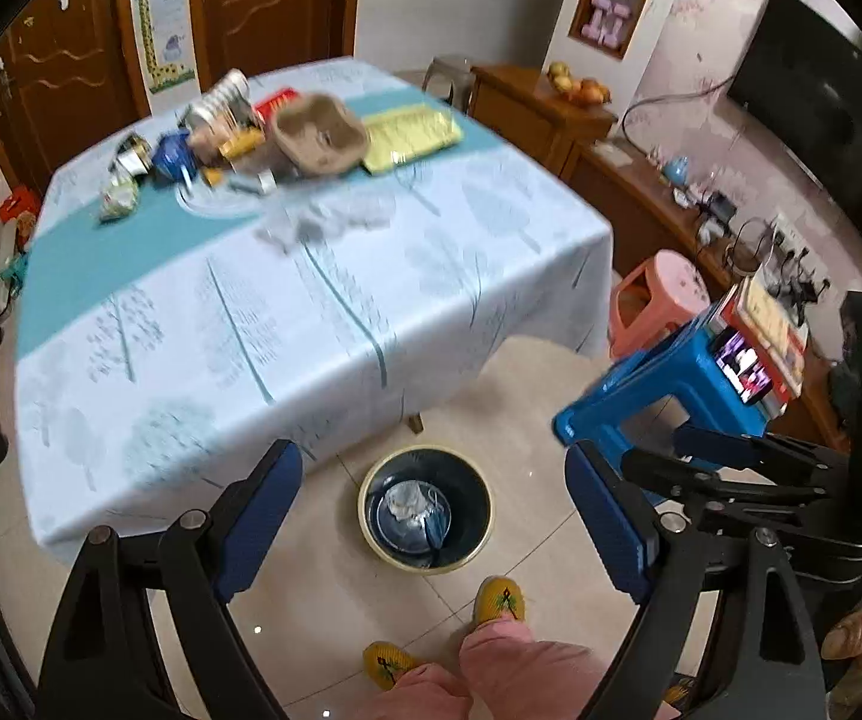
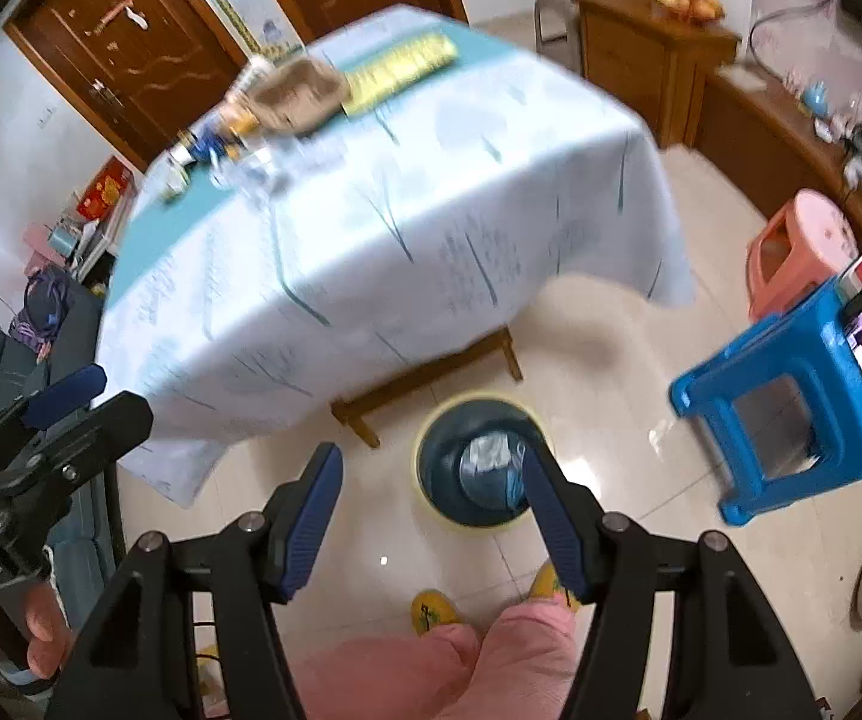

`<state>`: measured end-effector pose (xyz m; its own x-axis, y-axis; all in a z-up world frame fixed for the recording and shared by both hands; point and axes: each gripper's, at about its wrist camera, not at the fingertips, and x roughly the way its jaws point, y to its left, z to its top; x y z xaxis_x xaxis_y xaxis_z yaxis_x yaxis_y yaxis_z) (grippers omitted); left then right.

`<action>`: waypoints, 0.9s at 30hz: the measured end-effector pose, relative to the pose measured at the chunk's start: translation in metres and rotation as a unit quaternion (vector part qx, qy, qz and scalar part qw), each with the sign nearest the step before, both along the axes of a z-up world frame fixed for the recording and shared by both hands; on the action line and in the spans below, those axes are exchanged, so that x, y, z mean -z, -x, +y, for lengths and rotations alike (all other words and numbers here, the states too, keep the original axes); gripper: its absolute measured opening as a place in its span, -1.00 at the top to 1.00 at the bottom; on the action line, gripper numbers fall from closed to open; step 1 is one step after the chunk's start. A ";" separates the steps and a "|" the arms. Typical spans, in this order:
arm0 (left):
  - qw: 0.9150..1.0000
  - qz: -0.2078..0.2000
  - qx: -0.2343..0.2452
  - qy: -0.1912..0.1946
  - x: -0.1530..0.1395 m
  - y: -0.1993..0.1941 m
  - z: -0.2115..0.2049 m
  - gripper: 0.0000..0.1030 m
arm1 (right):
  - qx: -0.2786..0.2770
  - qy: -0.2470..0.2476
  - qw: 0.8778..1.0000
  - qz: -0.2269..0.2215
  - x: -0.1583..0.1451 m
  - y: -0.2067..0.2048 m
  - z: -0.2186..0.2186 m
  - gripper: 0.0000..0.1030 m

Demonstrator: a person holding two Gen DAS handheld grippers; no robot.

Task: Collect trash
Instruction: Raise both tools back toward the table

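Both grippers hang empty, left gripper [image 1: 433, 516] spread wide, right gripper [image 2: 431, 516] parted, above the bin [image 1: 371, 531], trash pile [image 1: 233, 132] on the table [image 1: 323, 324]

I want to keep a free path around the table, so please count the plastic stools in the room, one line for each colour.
blue stool: 1
pink stool: 1
grey stool: 1
Total: 3 stools
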<state>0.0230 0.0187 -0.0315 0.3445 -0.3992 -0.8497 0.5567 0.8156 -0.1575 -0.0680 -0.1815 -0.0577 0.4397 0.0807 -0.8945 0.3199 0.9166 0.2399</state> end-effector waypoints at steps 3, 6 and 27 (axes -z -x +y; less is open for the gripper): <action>1.000 -0.016 -0.005 0.012 -0.018 -0.003 0.010 -0.71 | 0.007 0.014 1.000 -0.021 -0.027 0.000 0.002 -0.22; 0.999 -0.047 -0.007 0.017 -0.038 -0.008 0.017 -0.71 | 0.010 0.021 0.999 -0.038 -0.051 -0.003 0.009 -0.22; 0.993 -0.058 -0.102 0.005 -0.059 -0.109 0.008 -0.71 | -0.084 0.048 0.992 -0.082 -0.089 -0.118 0.011 -0.22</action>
